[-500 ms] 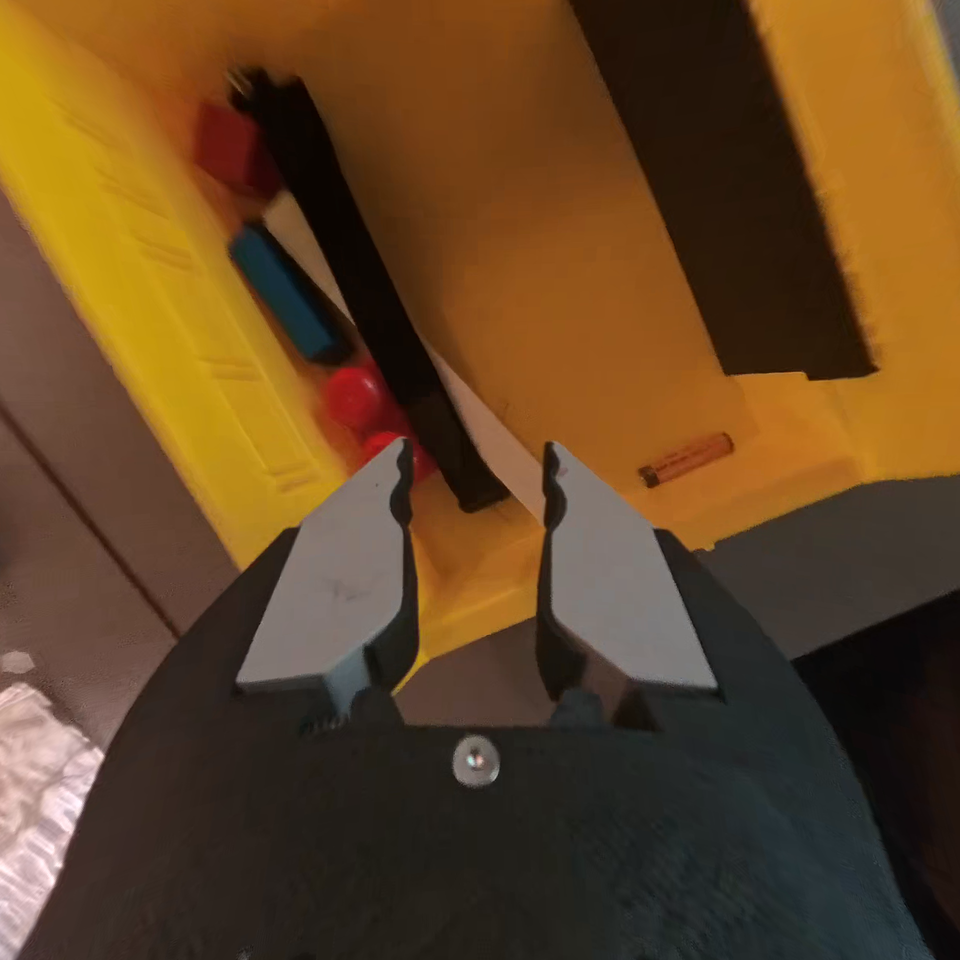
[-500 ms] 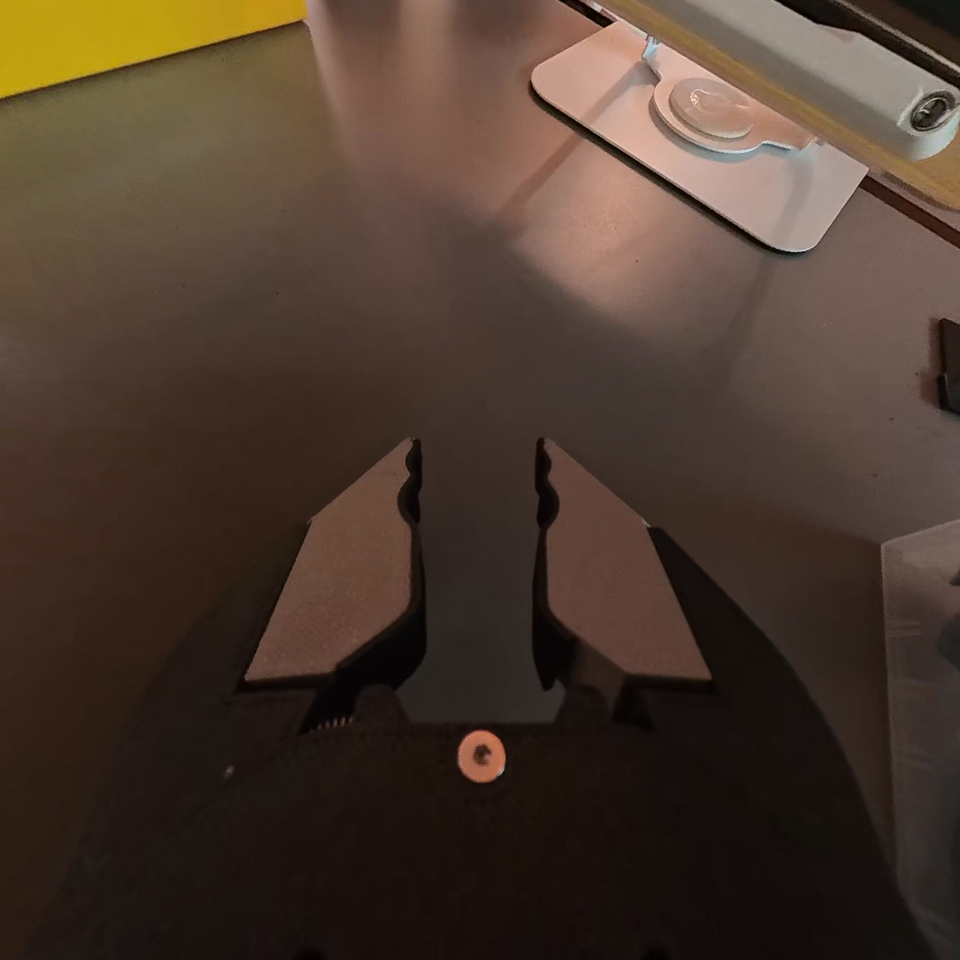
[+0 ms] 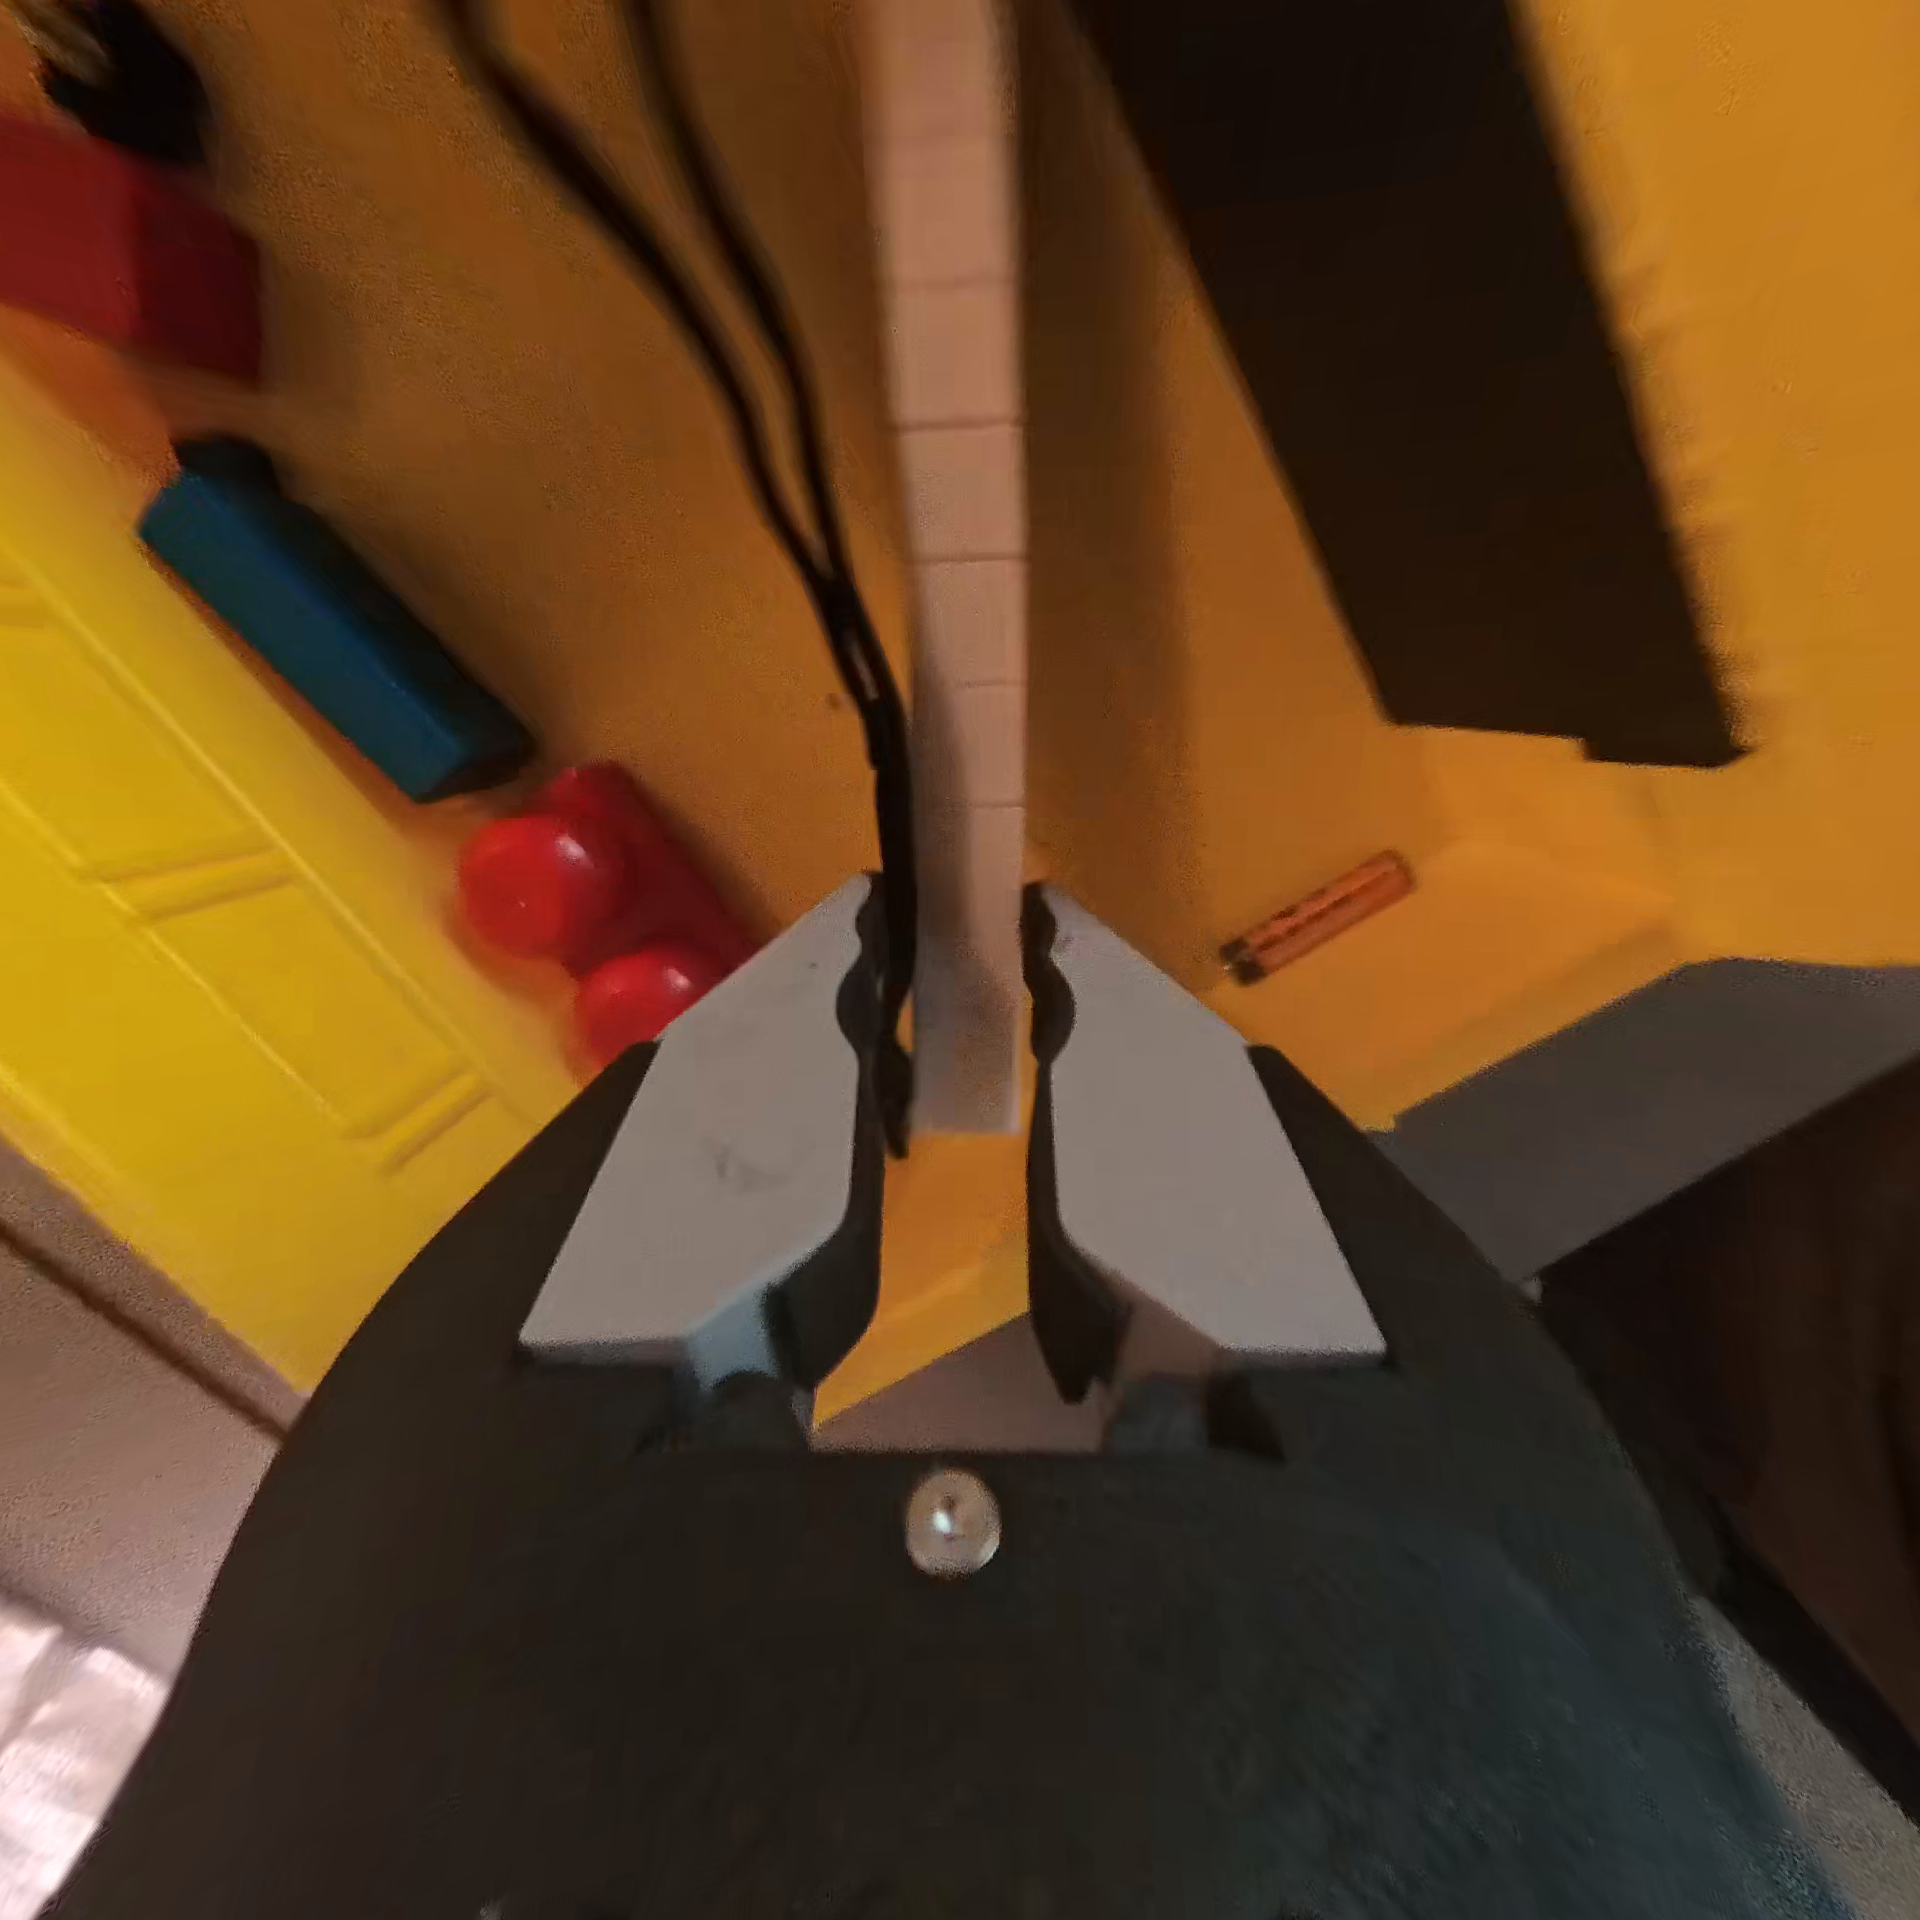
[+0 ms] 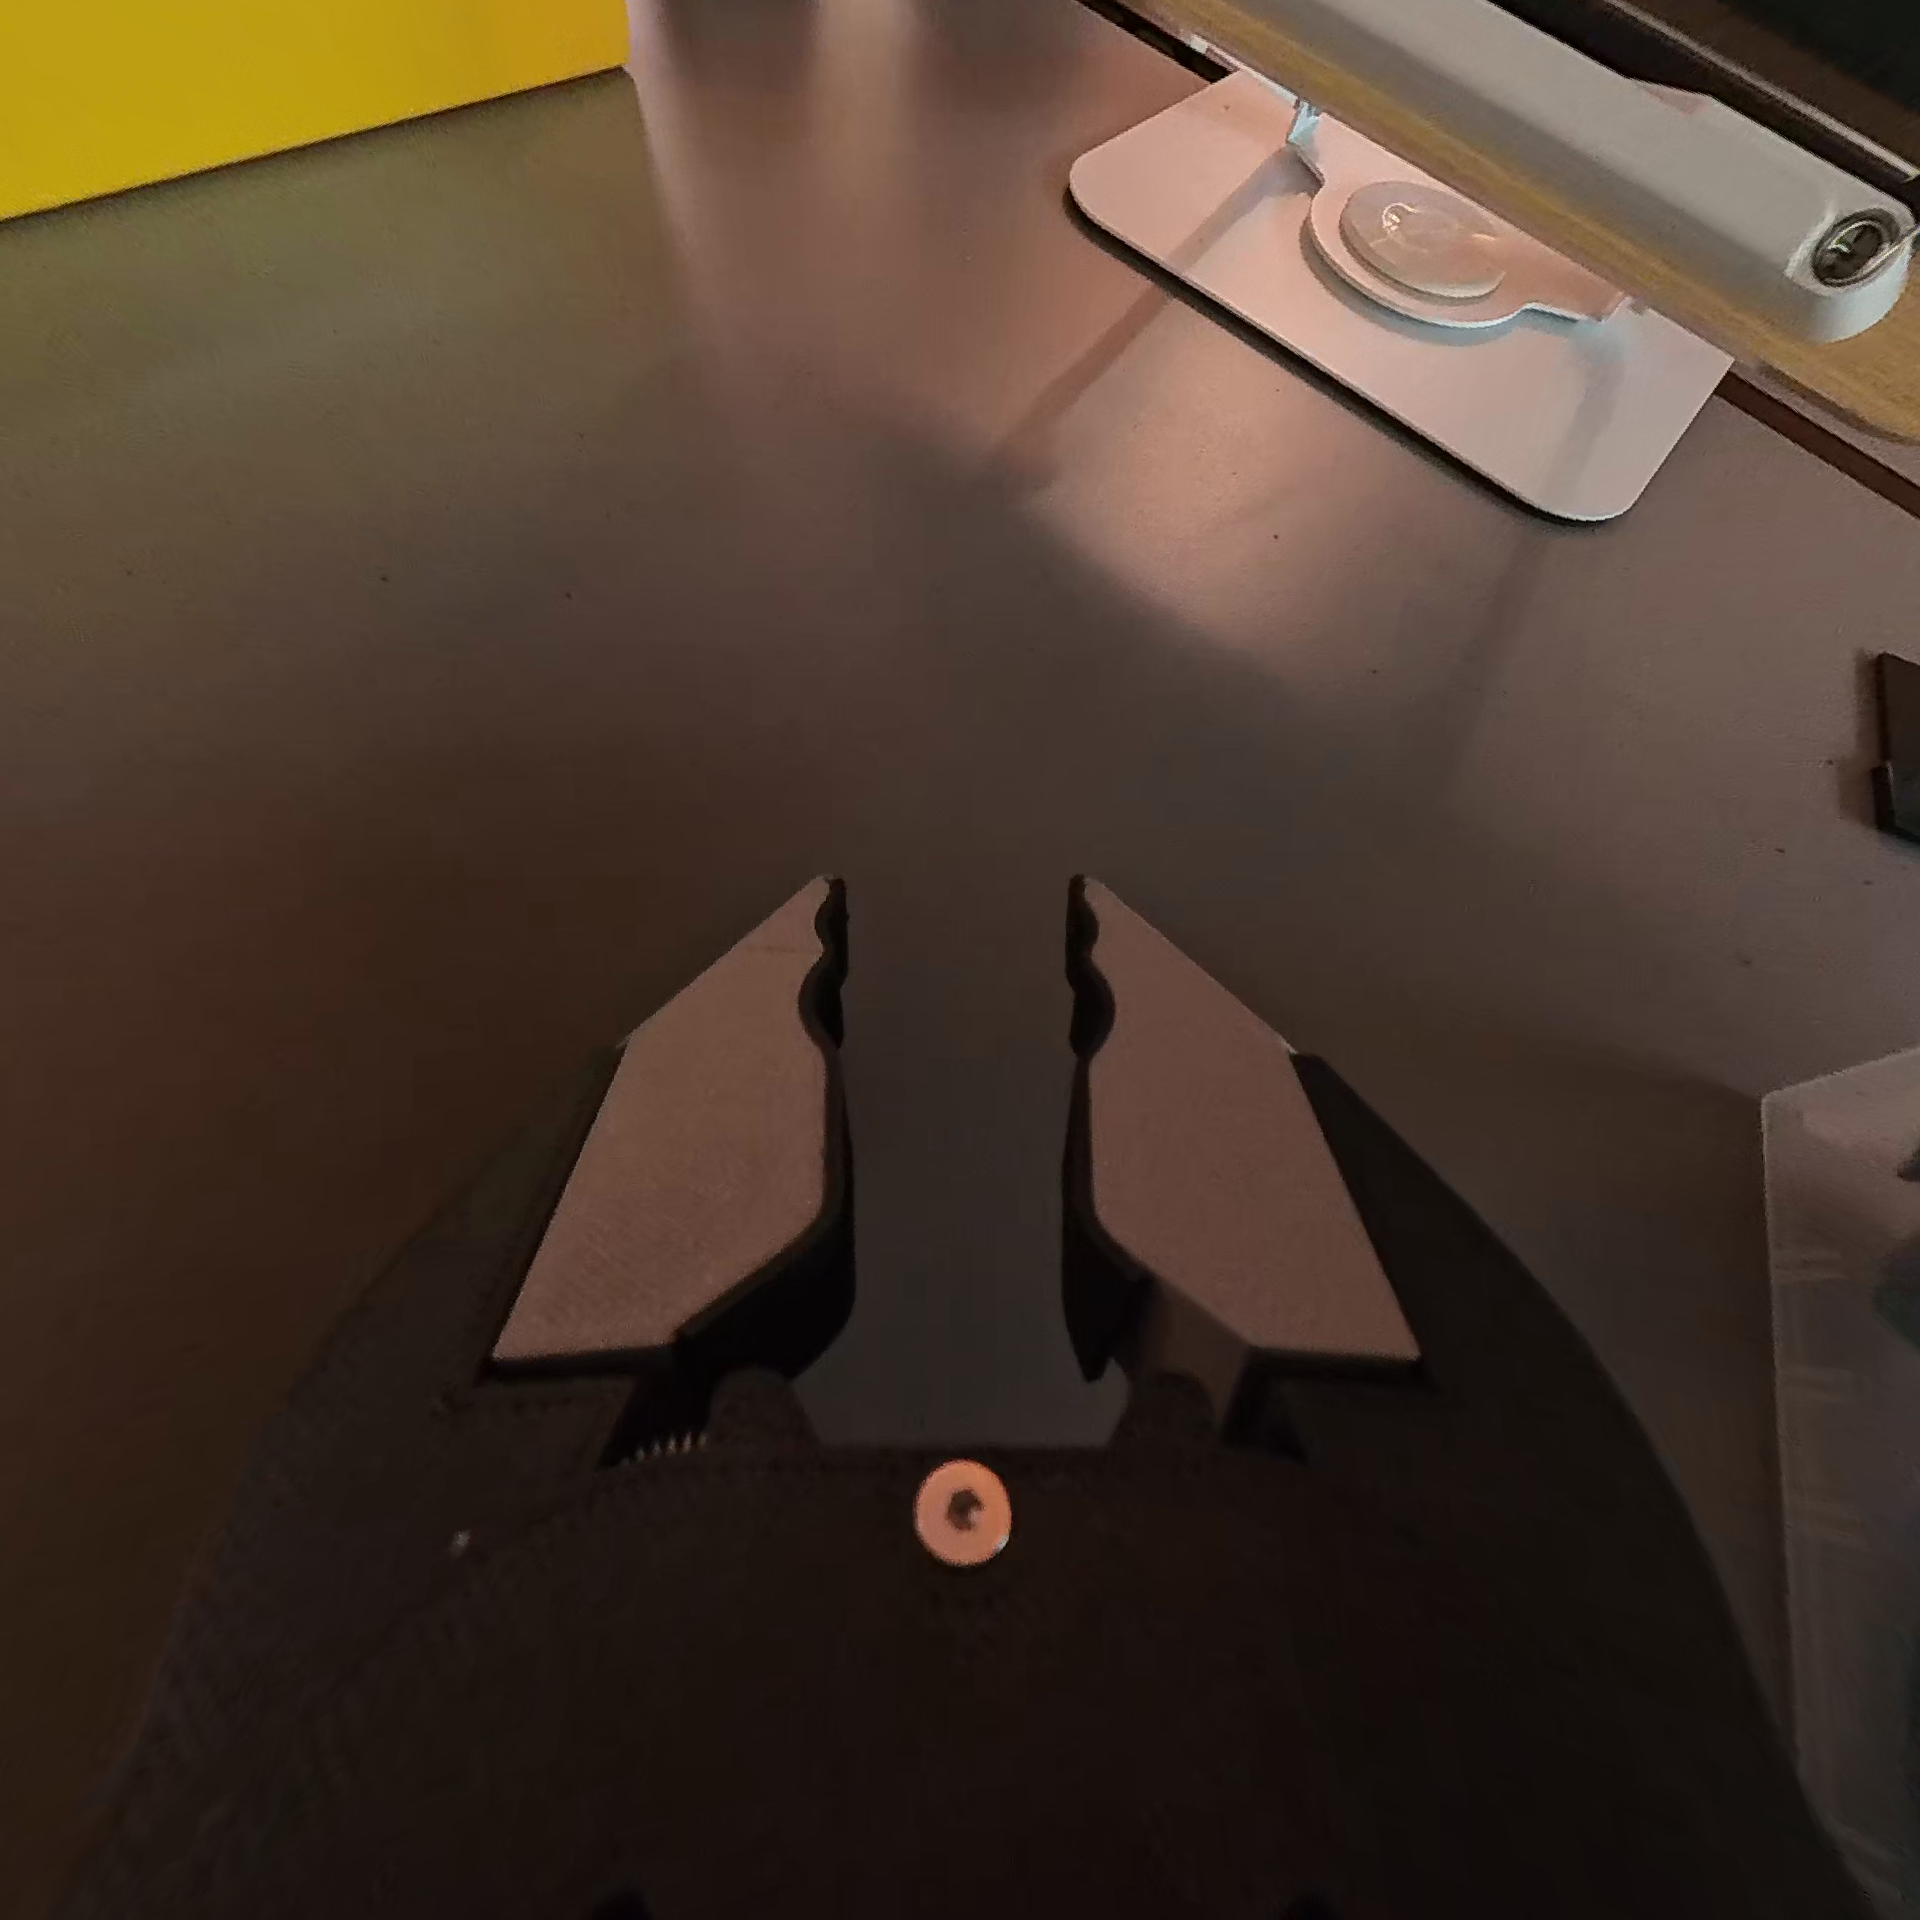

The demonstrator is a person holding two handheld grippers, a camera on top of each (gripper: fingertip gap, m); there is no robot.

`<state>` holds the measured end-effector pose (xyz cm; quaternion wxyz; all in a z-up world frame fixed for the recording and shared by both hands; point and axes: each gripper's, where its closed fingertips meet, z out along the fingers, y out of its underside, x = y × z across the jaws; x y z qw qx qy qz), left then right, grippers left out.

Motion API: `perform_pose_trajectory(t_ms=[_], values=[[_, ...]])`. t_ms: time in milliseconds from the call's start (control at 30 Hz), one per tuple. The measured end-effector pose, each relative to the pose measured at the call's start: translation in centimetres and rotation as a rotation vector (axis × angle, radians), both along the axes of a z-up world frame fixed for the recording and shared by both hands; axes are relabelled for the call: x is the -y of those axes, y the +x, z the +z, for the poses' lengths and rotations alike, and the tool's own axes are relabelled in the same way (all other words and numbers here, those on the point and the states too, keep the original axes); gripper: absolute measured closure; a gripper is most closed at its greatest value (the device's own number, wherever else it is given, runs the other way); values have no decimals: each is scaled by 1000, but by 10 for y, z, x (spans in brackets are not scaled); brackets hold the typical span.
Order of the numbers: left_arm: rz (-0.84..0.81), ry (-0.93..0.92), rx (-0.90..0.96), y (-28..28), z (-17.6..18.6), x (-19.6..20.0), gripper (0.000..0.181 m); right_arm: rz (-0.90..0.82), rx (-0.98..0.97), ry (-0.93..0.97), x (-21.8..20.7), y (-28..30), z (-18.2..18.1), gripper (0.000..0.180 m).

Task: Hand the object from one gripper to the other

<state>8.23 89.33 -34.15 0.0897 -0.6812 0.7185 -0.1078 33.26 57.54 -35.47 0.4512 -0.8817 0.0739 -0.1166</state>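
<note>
Yellow plastic bin (image 3: 1299, 364) on a grey bench (image 4: 520, 675). Left tool (image 3: 951, 914), jaws spread, straddles the near end of a long white segmented strip (image 3: 961, 520) beside black cords (image 3: 769, 416); contact unclear. Right tool (image 4: 956, 904) spread, empty, above the bench.

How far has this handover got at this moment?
Done: nothing yet. In hand: the left gripper, open, straddles a white strip and black cord in the yellow bin. Left: grasp, lift and pass to the right gripper, open over the bare table.
</note>
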Motion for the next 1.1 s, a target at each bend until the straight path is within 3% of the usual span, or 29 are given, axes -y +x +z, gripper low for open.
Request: perform_pose_trajectory(t_ms=[33, 267, 500, 767, 933, 1100], values=[[0, -26, 42, 4, 8, 2, 160, 1, 3, -1, 0, 0, 0, 140], [-4, -63, 143, 10, 32, 6, 160, 11, 22, -15, -1, -2, -1, 141], [63, -247, 343, 26, 58, 8, 158, 24, 50, -40, -2, -5, -4, 142], [75, -24, 360, 31, 52, -13, 154, 41, 85, -75, -3, -8, -8, 144], [-41, -47, 243, 27, 33, 18, 154, 51, 100, -82, -3, -9, -9, 145], [-86, 54, 80, 22, -9, 15, 145, 51, 74, -49, -3, -9, -5, 146]])
